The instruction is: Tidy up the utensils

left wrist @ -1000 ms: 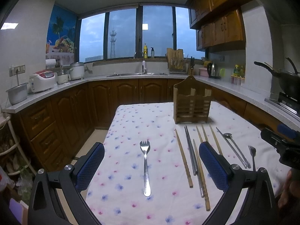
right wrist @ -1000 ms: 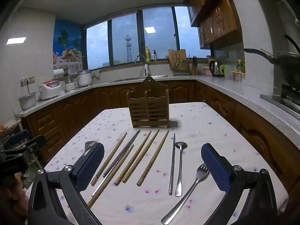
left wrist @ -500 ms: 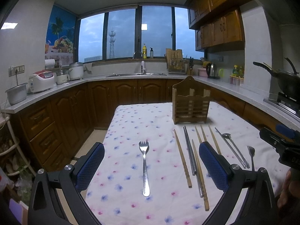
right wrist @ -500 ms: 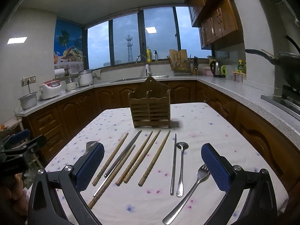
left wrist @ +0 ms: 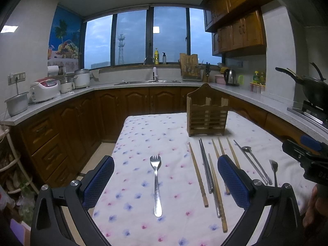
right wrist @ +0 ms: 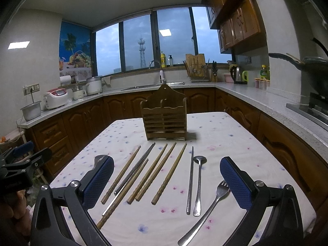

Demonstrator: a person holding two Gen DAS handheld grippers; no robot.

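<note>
nothing's been picked up yet, both sets of jaws are held wide open. the fork (left wrist: 155, 182) probably gets grabbed first, then dropped into the holder (left wrist: 207, 114).

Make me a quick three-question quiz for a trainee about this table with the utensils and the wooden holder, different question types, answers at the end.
1. True or false: the wooden holder already has chopsticks standing in it.
2. Multiple choice: the spoon lies directly beside which item? A) a metal chopstick B) the rice cooker C) the kettle
3. Fill in: the left claw is open above a lone ______ on the tablecloth.

Key
1. False; the visible slots show nothing in them.
2. A
3. fork
</note>
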